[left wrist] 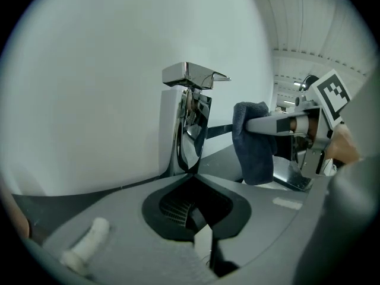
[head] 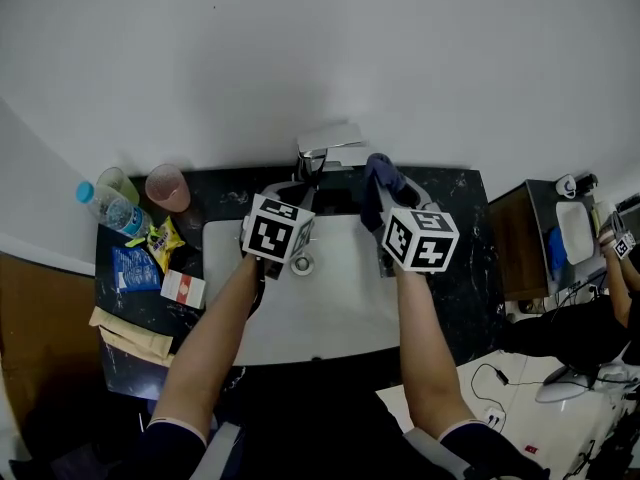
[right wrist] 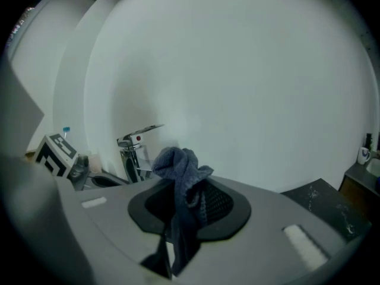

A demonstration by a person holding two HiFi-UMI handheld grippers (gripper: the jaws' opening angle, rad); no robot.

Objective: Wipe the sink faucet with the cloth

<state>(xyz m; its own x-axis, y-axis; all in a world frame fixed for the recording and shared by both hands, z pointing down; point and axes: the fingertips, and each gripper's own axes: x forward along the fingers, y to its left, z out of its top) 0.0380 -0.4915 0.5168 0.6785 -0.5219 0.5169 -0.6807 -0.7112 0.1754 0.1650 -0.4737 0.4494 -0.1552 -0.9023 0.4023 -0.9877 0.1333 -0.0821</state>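
Observation:
The chrome faucet [head: 325, 152] stands at the back rim of the white sink [head: 330, 318], against the white wall. My right gripper [head: 380, 204] is shut on a dark blue cloth [head: 381, 181], held just right of the faucet and apart from it. In the right gripper view the cloth [right wrist: 180, 180] bunches up between the jaws and hangs down, with the faucet [right wrist: 136, 153] further left. My left gripper [head: 297, 194] is shut and empty, pointing at the faucet's base. In the left gripper view, the faucet [left wrist: 186, 120] is straight ahead and the cloth [left wrist: 253, 141] hangs to its right.
On the dark counter [head: 462, 230] left of the sink stand a water bottle [head: 111, 208], a green cup [head: 118, 181] and a pink cup [head: 168, 186], with snack packets [head: 161, 238], a small box [head: 183, 288] and a paper bag [head: 130, 334]. The drain [head: 302, 264] lies below my left gripper.

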